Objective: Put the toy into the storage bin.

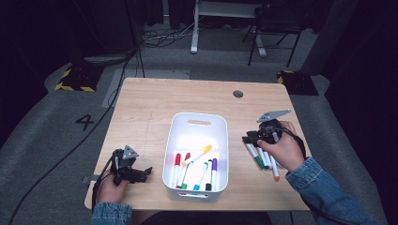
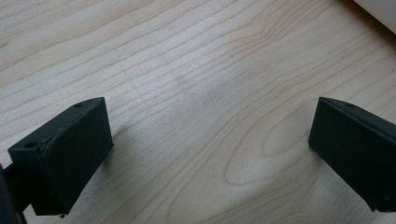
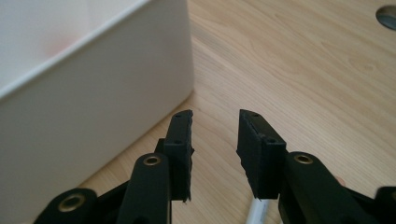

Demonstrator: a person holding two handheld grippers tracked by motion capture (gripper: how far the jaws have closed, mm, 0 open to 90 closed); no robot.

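Hovering right gripper [image 1: 248, 138] over markers [image 1: 263, 158]

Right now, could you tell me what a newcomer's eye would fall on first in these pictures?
Most likely the white bin at the middle of the wooden table, with coloured markers lying in its near end. Next, a row of loose markers on the table right of the bin, where the right gripper sits at their upper ends, its fingers a little apart with nothing between them. The left gripper rests open left of the bin.
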